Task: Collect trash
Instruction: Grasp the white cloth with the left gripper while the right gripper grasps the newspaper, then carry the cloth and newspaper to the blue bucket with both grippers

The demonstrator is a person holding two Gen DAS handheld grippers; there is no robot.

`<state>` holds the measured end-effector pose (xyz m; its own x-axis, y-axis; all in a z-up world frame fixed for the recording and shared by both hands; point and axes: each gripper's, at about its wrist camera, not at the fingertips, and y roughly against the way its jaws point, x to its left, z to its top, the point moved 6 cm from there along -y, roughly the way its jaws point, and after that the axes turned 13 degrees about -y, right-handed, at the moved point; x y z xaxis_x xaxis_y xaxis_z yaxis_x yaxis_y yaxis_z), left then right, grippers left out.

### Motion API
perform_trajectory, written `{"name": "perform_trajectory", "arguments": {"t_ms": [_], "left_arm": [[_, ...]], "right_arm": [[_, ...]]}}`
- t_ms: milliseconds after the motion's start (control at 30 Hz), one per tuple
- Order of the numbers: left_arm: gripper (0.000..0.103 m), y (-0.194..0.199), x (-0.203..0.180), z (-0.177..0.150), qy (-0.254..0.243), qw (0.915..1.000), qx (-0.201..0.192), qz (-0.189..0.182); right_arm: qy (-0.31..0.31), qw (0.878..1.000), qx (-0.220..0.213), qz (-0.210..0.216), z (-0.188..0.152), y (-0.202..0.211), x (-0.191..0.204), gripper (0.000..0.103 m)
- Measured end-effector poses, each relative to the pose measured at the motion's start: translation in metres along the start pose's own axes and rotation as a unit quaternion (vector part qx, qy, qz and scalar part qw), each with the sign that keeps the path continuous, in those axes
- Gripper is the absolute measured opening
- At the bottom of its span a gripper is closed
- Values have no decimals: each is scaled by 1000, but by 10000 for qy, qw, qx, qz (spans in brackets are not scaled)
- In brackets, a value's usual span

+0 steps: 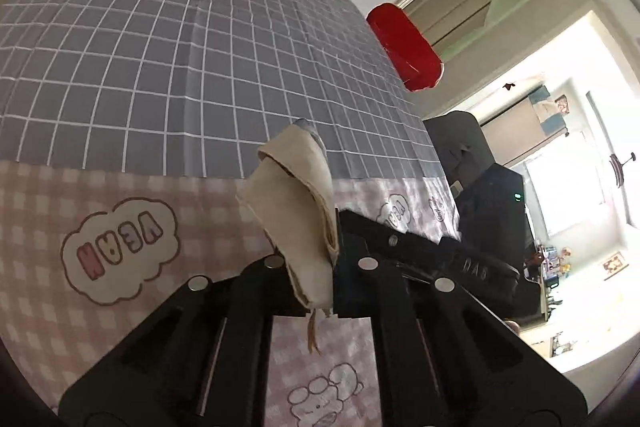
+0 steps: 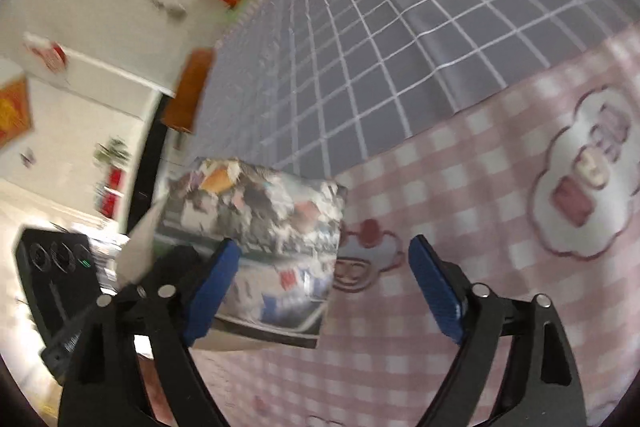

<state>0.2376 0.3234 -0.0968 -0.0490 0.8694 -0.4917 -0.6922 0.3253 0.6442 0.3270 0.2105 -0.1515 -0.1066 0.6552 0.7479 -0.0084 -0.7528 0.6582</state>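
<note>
On the bed's pink gingham cover (image 1: 132,195), near where the grey grid sheet (image 1: 168,51) begins, the left gripper (image 1: 320,263) is clamped on a folded beige wrapper (image 1: 298,211), which stands up from between its black fingers. To its right, a red stool (image 1: 404,45) shows beyond the bed edge. Seen from the right wrist, the right gripper (image 2: 324,285) stands with its blue pads (image 2: 434,291) wide apart and empty; a printed paper box (image 2: 276,247) lies on the gingham at its left pad, though whether they touch is unclear.
</note>
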Motion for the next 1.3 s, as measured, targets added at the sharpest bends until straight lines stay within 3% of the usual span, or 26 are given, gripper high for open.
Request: {"name": "perform_trajectory", "arguments": {"t_ms": [200, 267, 300, 333, 367, 400, 533, 700, 900, 1067, 1300], "left_arm": [[6, 14, -16, 5, 113, 9974, -138, -695], [6, 15, -20, 5, 19, 9979, -138, -639], [7, 15, -22, 5, -77, 9987, -147, -477], [7, 15, -24, 7, -140, 9992, -193, -310], [8, 17, -25, 7, -232, 9994, -253, -44], [11, 17, -26, 8, -334, 9987, -282, 263], [12, 1, -45, 9, -445, 9987, -155, 192], [13, -39, -91, 3, -834, 9961, 209, 211], [13, -81, -167, -3, -1442, 9887, 418, -21], [13, -110, -242, -24, -2085, 9764, 534, -173], [14, -162, -356, -64, -2937, 9507, 790, -602]], "right_arm": [[-601, 9864, 416, 1474, -2, 12, 2, 94], [-594, 9813, 521, 1754, -6, 15, 8, 93], [-534, 9795, 504, 1876, -8, 20, 11, 87], [-367, 9859, 286, 1605, -12, 28, 13, 64], [-197, 9913, 82, 1301, -13, 31, 14, 57], [-20, 9932, -100, 1160, -15, 39, 15, 43], [-124, 9926, -550, 1079, -15, 77, -2, 24], [2, 9913, -1304, 176, -21, 117, -23, 21], [-87, 9701, -2335, -659, -31, 185, -64, 20], [-341, 9468, -2999, -1115, -36, 240, -106, 20], [-913, 9136, -3684, -1462, -60, 337, -194, 20]]}}
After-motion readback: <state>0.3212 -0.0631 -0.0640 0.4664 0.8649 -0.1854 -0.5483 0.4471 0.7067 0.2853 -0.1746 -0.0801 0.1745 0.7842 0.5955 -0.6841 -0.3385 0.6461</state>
